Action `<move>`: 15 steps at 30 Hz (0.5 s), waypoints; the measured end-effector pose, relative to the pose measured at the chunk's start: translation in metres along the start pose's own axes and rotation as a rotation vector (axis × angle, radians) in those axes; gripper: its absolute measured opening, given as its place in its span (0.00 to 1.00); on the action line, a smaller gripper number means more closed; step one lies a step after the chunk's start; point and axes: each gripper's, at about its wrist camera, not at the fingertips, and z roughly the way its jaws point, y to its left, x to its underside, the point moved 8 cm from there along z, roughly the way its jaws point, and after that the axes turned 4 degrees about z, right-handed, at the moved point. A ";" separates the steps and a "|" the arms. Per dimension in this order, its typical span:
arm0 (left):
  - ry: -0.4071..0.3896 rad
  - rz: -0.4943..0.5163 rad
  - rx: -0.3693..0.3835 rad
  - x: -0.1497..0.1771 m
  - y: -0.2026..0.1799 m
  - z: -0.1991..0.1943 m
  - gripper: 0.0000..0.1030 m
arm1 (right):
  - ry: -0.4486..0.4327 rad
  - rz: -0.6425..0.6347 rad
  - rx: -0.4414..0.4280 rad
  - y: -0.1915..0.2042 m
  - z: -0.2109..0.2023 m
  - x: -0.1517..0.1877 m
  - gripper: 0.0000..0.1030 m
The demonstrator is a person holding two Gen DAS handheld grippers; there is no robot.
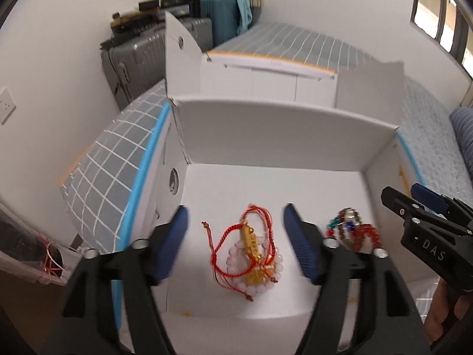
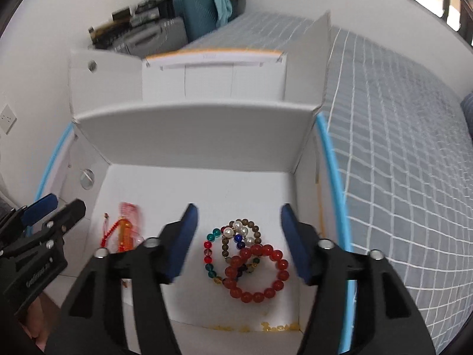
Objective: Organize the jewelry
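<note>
An open white box (image 1: 280, 136) lies on a bed. On its floor sits a red cord bracelet with a gold charm (image 1: 249, 241), tangled with a pale pink bead bracelet (image 1: 233, 266). My left gripper (image 1: 235, 208) hovers over this pile, open, its blue pads on either side and clear of it. To the right lies a cluster of beaded bracelets (image 1: 354, 230). In the right wrist view that cluster is a red bead bracelet (image 2: 283, 266), a multicoloured one (image 2: 208, 254) and a brown one with pearls (image 2: 242, 227). My right gripper (image 2: 239, 207) stands open above them, touching none.
The box's walls (image 2: 192, 130) rise at the back and sides. A second white box (image 1: 266, 80) stands behind it. The grey checked bed sheet (image 2: 399, 148) spreads to the right. Suitcases (image 1: 133, 56) are stacked by the far wall. Small yellow beads (image 2: 278, 327) lie at the box's near edge.
</note>
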 end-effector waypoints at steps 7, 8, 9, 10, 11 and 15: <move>-0.132 -0.007 -0.029 0.022 0.009 -0.053 0.94 | -0.192 -0.005 0.030 -0.003 -0.067 0.023 0.93; -0.141 -0.011 -0.029 0.028 0.009 -0.059 0.94 | -0.202 -0.006 0.031 -0.002 -0.070 0.024 0.93; -0.150 -0.013 -0.018 0.035 0.009 -0.065 0.94 | -0.216 -0.006 0.029 -0.002 -0.077 0.031 0.93; -0.156 -0.014 -0.009 0.039 0.009 -0.069 0.94 | -0.226 -0.008 0.033 -0.002 -0.083 0.038 0.93; -0.165 -0.016 -0.001 0.043 0.010 -0.073 0.94 | -0.237 -0.011 0.042 -0.002 -0.086 0.040 0.93; -0.209 0.000 -0.004 0.060 0.011 -0.087 0.94 | -0.292 -0.011 0.059 0.000 -0.102 0.062 0.93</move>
